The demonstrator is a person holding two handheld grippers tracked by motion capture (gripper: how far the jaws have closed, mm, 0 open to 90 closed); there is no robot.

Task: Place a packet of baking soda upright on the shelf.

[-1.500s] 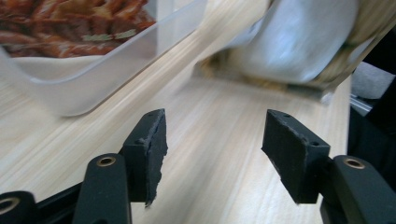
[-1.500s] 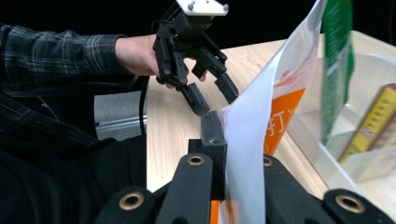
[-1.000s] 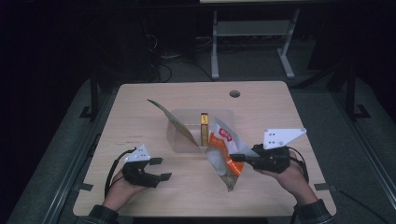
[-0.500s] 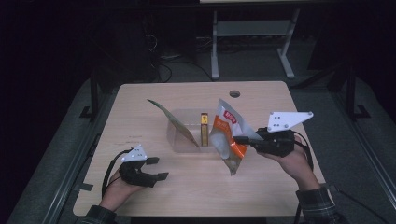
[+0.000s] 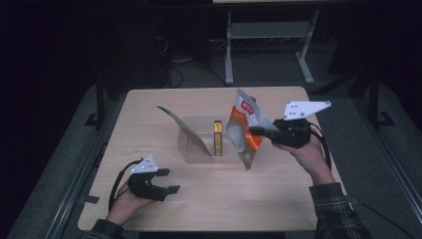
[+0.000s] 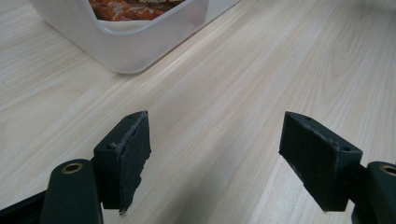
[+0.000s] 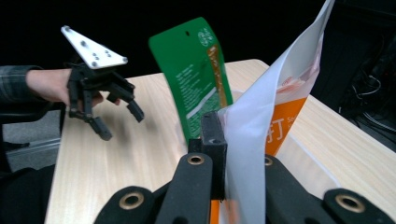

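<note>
My right gripper (image 5: 255, 131), clamped on the orange-and-white snack bag (image 5: 242, 130), has lifted it off the table (image 5: 298, 199) beside the clear bin (image 5: 191, 148), ready for packing, while my left gripper (image 5: 168, 181) rests wide open.

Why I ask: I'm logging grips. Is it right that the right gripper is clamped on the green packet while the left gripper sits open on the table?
Not quite. The right gripper is clamped on the white and orange bag, not the green packet, which stands free in the clear tub; the right gripper view shows it. The left gripper does sit open on the table.
</note>
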